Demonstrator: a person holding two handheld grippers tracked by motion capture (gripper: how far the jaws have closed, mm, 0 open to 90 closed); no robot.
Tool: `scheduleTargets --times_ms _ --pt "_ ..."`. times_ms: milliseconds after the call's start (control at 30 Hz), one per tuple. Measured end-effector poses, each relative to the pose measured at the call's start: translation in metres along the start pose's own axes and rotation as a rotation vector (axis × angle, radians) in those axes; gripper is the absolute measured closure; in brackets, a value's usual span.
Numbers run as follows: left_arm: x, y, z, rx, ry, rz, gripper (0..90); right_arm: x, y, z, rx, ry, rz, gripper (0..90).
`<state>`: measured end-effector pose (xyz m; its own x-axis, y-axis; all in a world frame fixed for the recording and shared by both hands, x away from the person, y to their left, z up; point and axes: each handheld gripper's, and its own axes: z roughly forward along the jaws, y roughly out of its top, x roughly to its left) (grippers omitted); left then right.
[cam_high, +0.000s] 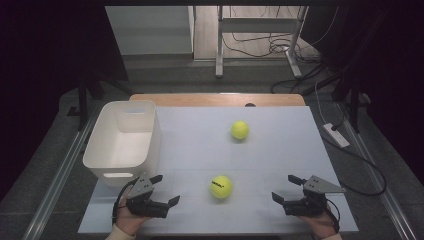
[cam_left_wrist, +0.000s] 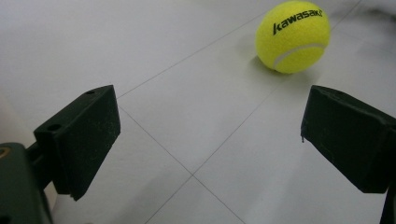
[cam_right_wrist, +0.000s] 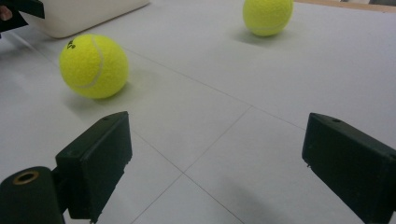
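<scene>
Two yellow-green tennis balls are shown: the near tennis ball, marked with black lettering and a pale seam, and the far tennis ball at 1 o'clock from it. The bin is white, the surface pale grey with thin lines. Both the left gripper and the right gripper are black with grey plates.

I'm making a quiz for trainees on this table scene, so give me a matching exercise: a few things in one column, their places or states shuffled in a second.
Things:
1. near tennis ball
2. far tennis ball
3. white bin
4. left claw

Places or states:
A. at the table's left edge, nothing inside
B. open, holding nothing
C. alone toward the table's far side
D. between the two claws, black lettering showing

Pairs: 1-D, 2-C, 3-A, 4-B
</scene>
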<state>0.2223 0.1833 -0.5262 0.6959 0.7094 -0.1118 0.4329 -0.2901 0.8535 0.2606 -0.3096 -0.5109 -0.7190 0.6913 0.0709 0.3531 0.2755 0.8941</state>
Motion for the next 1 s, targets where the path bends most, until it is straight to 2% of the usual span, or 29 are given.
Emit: scheduleTargets --times_ms 300,700,1000 --pt "-0.0014 0.0005 -0.0005 -0.003 0.004 0.002 5.4 -0.0001 0.0006 0.0003 -0.002 0.005 0.003 9.5" --pt "-0.0032 0.0022 -0.0001 -0.006 0.006 0.010 5.5 -0.0034 -0.0003 0.0009 0.007 -0.013 0.014 10.4" --pt "-0.0035 0.0031 -0.0031 -0.014 0.016 0.012 5.6 -0.0011 0.0004 0.0033 0.015 -0.003 0.003 10.9"
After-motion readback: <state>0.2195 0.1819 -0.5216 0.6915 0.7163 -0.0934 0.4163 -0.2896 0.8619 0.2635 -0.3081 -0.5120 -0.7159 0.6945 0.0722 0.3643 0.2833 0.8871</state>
